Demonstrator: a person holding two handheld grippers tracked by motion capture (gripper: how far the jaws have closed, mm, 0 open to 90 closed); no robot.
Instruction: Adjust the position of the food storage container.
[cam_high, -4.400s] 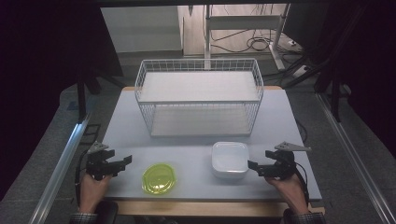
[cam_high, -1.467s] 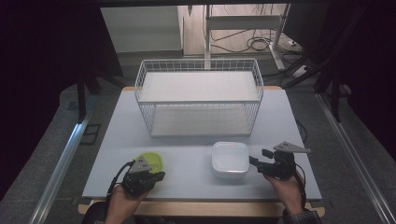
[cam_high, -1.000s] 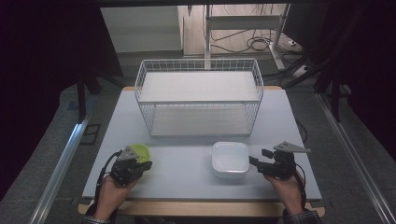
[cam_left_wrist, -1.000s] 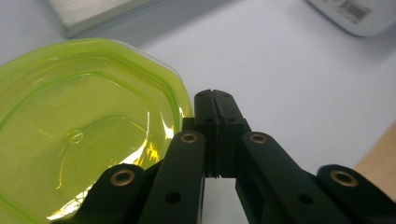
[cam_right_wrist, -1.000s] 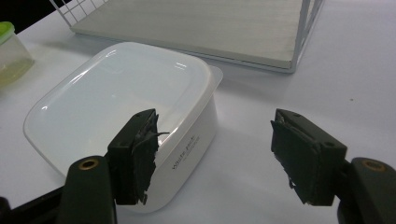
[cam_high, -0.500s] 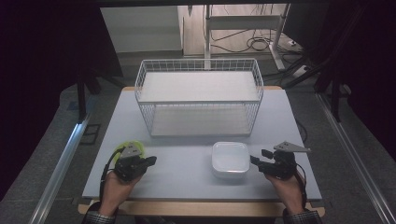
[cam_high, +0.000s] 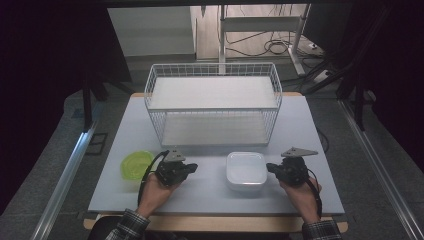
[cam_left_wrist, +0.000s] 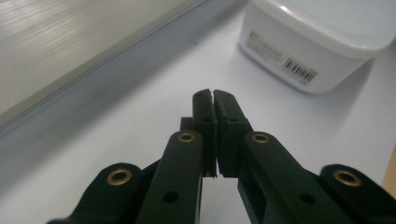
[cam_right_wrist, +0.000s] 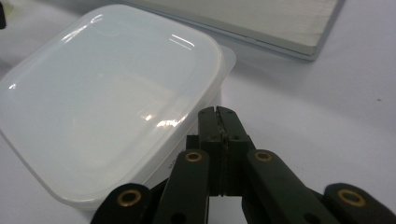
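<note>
Container: white lidded plastic container (cam_high: 245, 170) sits at table centre-front, untouched, lid on.
Right gripper (cam_high: 272, 168): at the container's 3 o'clock, just beside its wall; jaws have just closed together on nothing, seemingly poised to nudge or re-grip it.
Left gripper (cam_high: 192, 167): at its 9 o'clock, jaws together, empty, pointed toward it.
Green bowl (cam_high: 136, 164): farther out at 9 o'clock, standing free.
Wire basket (cam_high: 213, 103): at 12 o'clock, likely the destination.
</note>
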